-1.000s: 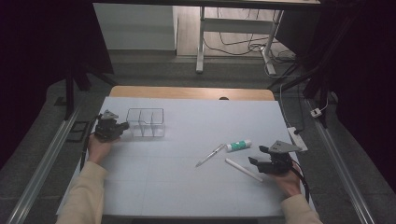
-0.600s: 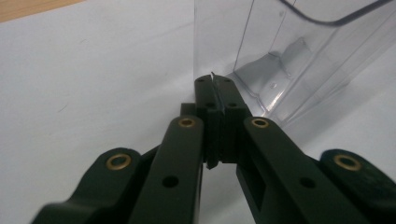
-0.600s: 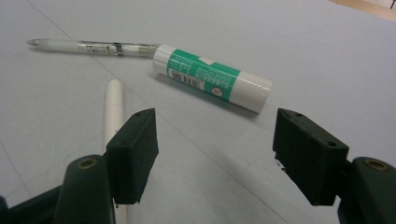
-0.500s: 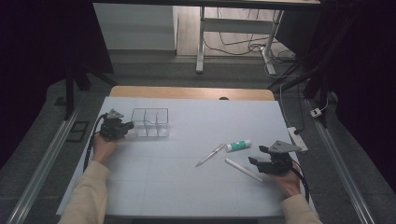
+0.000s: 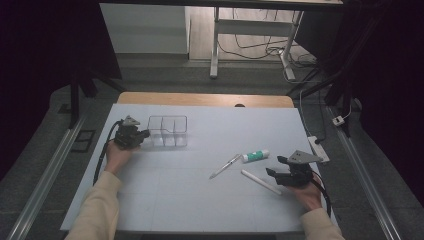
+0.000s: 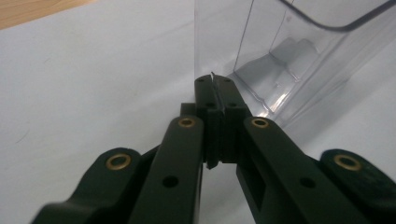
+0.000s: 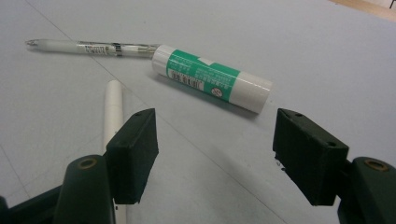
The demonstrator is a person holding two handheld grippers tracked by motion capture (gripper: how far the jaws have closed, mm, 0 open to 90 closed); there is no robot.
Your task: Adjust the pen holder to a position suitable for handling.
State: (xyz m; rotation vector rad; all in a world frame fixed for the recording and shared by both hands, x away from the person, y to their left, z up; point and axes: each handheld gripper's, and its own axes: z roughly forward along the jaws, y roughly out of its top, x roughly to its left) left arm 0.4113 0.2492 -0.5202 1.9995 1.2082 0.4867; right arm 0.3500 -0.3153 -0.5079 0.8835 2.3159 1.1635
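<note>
Green-and-white glue stick [image 7: 212,79] (barcoded), white pen [image 7: 93,46]

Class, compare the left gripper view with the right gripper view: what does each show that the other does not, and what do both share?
Left gripper view: the left gripper, jaws shut on the wall of a clear organizer box. Right gripper view: the right gripper, jaws wide open, facing a green-labelled glue stick, a pen and a white tube. Both: black jaws over the pale table mat.

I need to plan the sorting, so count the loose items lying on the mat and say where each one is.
3. The glue stick lies right of centre. The pen lies angled at its left end. The white stick lies just ahead of the right gripper. None seems hidden.
</note>
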